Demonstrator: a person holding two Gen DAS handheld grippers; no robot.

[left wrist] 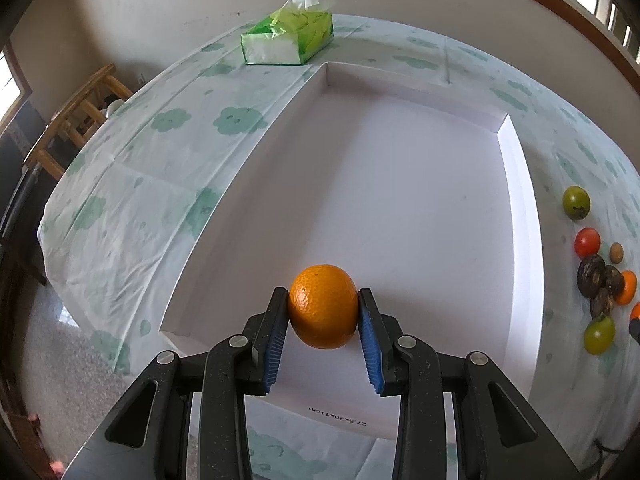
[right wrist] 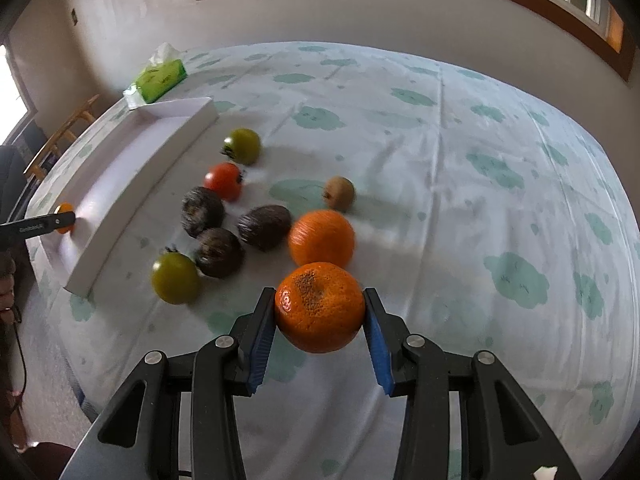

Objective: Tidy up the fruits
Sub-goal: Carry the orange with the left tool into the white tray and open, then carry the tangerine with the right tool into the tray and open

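Between the left jaws sits an orange [left wrist: 323,306], over the box [left wrist: 516,184]; a tissue pack [left wrist: 287,36] lies beyond it. Between the right jaws sits another orange [right wrist: 319,307]; loose fruits [right wrist: 224,216] lie ahead-left on the worktop [right wrist: 480,160].

Counted against the white box [right wrist: 136,184] as landmark, there were three oranges: one [left wrist: 323,306] over the box's floor, and two beside it on the cloth, the nearer one [right wrist: 319,307] and another [right wrist: 322,238] just beyond it. Beside the box lay two green tomatoes [right wrist: 242,146] [right wrist: 175,278], one red tomato [right wrist: 223,181], three dark wrinkled fruits [right wrist: 202,211] [right wrist: 264,227] [right wrist: 219,253] and one kiwi [right wrist: 339,193]. One tissue pack [right wrist: 160,80] stood at the box's far end.
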